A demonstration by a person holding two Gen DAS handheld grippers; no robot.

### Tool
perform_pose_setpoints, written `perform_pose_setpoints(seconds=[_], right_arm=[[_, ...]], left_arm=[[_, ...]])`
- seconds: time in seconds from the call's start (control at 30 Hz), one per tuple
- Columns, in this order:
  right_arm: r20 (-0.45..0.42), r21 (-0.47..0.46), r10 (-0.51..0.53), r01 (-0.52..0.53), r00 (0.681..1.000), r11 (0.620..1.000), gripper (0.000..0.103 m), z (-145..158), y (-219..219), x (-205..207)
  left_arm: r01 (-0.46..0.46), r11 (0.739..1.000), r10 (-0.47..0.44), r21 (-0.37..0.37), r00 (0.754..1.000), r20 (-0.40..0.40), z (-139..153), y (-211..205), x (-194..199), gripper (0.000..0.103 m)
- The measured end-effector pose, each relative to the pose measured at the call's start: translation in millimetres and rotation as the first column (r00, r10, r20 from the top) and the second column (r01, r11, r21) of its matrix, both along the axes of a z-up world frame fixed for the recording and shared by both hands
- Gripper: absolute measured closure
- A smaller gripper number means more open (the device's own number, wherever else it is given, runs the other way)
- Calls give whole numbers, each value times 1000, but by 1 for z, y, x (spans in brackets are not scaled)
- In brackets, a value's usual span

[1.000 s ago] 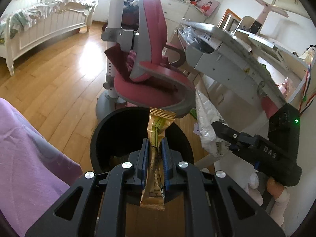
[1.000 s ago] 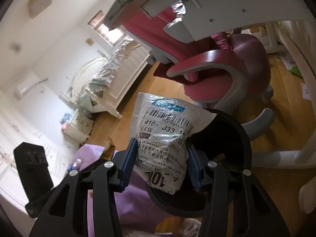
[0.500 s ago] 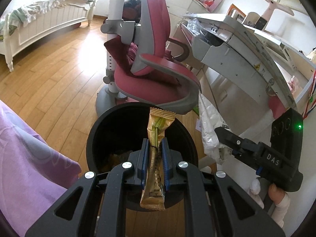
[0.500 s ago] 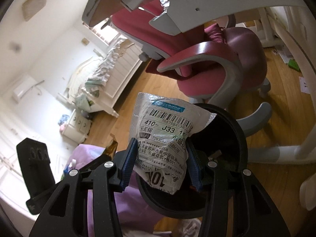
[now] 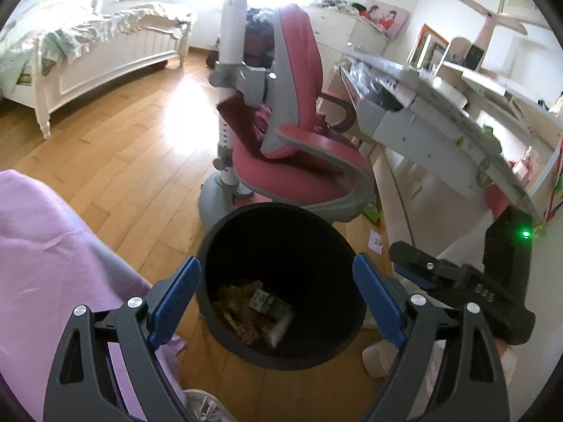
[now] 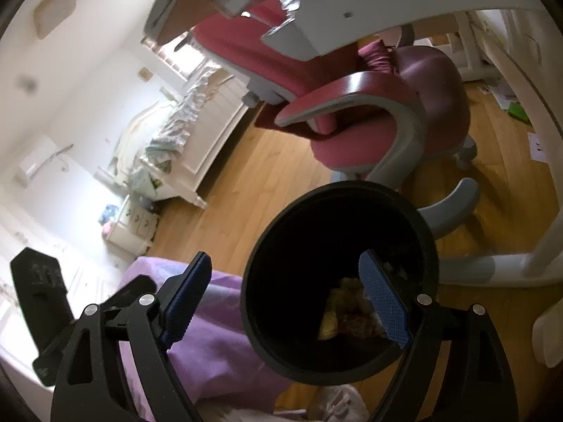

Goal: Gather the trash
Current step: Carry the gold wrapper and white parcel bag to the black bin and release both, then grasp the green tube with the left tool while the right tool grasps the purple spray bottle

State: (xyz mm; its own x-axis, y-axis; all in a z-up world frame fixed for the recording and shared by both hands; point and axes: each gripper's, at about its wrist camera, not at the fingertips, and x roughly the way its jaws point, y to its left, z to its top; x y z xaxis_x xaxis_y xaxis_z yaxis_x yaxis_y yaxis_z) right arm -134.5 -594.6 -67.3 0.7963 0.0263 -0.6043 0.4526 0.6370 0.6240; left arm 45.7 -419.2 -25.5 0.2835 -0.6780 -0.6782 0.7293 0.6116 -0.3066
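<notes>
Black and round, the trash bin (image 5: pixel 281 355) stands on the wooden floor (image 5: pixel 116 161) just in front of a pink desk chair (image 5: pixel 299 147), with both grippers hanging above its mouth. The left gripper (image 5: pixel 278 302) has its blue-padded fingers (image 5: pixel 174 302) spread wide, one on each side of the bin's rim, and nothing sits between them. The right gripper (image 6: pixel 286 302) is spread wide and empty too; from its own camera one finger pad (image 6: pixel 383 302) overlaps the bin's opening while the other lies outside the rim, over a purple cloth (image 6: pixel 211 337).

Down at the bottom of the bin lies the trash (image 5: pixel 255 311): a crumpled heap of wrappers, golden and reddish, with a pale folded piece among them. Individual pieces are hard to tell apart in the shadow. In the right wrist view the same heap (image 6: pixel 348 316) is only a dim yellowish smear, partly behind the finger pad.

Seen from the left gripper, the other gripper's black body with a green light (image 5: pixel 506 281) comes in from the right, its lower part cut off by the frame edge. The tabletop (image 5: pixel 440 105) slopes away beyond the chair, its contents too small to name. A white bed (image 5: pixel 88 56) stands across the room. The purple cloth is cut off at the left edge.
</notes>
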Motion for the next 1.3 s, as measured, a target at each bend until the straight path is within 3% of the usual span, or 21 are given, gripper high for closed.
perform_pose_setpoints(seconds=[0.23,0.4,0.5,0.67,0.73,0.93,1.1,1.2,1.27,1.3], right_arm=[[-8,-42,143,-143,990,989,18,15,48,32],[-9,-125,331,-329,944,936,18,41,113,75],[-19,-199,467,-461,884,865,18,61,160,105],[-47,-309,673,-651,738,693,18,88,244,157],[-67,-327,715,-693,696,643,30,92,270,178],[-160,-343,779,-774,607,533,38,76,346,255],[-252,-332,769,-799,587,501,42,40,372,302],[-292,-305,756,-806,586,507,46,20,378,324],[-308,-290,752,-811,582,509,51,12,379,332],[-310,-284,754,-813,579,508,56,10,380,334]], left_arm=[[-138,989,138,-51,990,5,17,82,13,15],[-276,959,279,-68,959,41,25,167,31,15],[-363,930,366,-51,927,83,27,221,45,15],[-505,863,495,20,853,165,30,318,90,15],[-519,852,498,71,845,196,27,339,109,15],[-446,850,370,279,884,285,4,362,171,15],[-346,851,250,394,928,275,-25,363,208,15],[-295,870,212,395,947,239,-34,366,218,16],[-255,904,209,342,964,167,-34,372,225,38],[-253,911,219,326,966,139,-36,374,227,42]])
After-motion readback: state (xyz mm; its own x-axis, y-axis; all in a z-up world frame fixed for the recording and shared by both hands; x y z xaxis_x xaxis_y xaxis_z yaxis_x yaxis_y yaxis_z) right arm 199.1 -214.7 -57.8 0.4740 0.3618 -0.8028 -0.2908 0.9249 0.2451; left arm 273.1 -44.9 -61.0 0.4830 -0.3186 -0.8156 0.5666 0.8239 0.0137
